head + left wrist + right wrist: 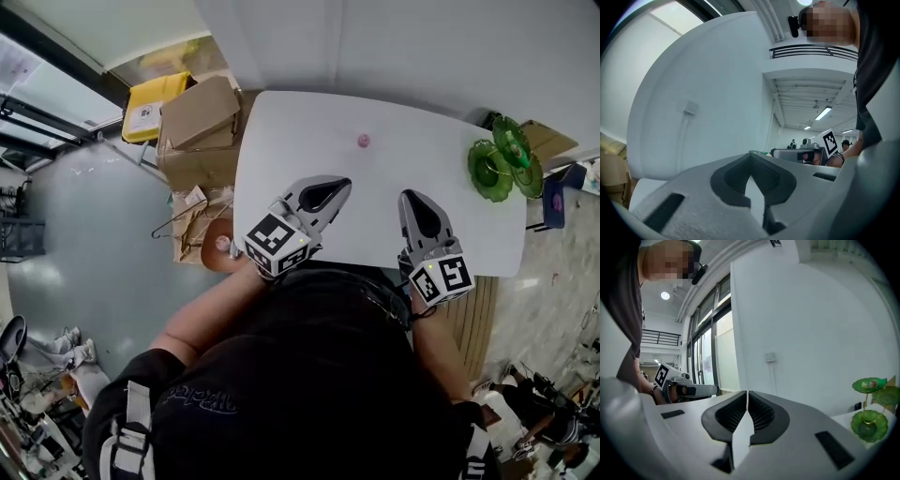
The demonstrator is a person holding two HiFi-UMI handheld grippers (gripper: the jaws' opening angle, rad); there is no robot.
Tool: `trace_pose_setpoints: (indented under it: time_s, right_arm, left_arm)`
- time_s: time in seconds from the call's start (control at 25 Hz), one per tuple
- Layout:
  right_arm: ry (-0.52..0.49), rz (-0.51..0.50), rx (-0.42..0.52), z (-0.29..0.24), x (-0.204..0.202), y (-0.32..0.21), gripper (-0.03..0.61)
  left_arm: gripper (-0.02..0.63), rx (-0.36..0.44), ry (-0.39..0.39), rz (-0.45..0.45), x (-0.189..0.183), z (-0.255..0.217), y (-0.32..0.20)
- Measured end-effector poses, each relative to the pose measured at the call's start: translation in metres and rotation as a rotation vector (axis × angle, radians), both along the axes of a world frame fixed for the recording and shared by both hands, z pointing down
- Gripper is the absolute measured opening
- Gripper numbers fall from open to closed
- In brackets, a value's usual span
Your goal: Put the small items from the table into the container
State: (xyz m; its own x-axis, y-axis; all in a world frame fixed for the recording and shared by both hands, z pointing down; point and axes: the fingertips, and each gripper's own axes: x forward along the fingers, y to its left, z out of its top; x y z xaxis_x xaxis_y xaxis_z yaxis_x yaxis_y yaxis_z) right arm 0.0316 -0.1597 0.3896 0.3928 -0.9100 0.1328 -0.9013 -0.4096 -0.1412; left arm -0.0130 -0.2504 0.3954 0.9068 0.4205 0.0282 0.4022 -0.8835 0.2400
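Note:
A small pink item lies on the white table toward its far side. At the table's right end stands a green tiered glass dish, which also shows low at the right of the right gripper view as the green dish. My left gripper hovers over the near middle of the table, its jaws shut with nothing between them. To its right, my right gripper is also shut and empty. Both point toward the far wall, well short of the pink item.
Cardboard boxes and a yellow box stand on the floor left of the table, with a wire hanger beside them. A white wall runs behind the table. A blue object sits past the right end.

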Motion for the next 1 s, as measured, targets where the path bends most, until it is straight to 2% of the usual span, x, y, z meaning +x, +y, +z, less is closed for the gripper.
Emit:
trace_pose_setpoints:
  time_s: [0.28,0.68,1.0]
  right_arm:
    - [-0.002,0.051,-0.017,-0.001,-0.015,-0.010,0.023]
    - [-0.030,0.023,-0.040,0.021,0.010,-0.022,0.023]
    - [-0.062,-0.018,-0.084,0.040,0.049,-0.029,0.023]
  left_arm:
    - [0.005,-0.016,-0.034,0.044,-0.014,0.009,-0.017]
    - [0.005,-0.013,-0.074,0.006,0.001,0.028,-0.034]
    - [0.005,-0.027,-0.129,-0.039,0.037,0.056,-0.039]
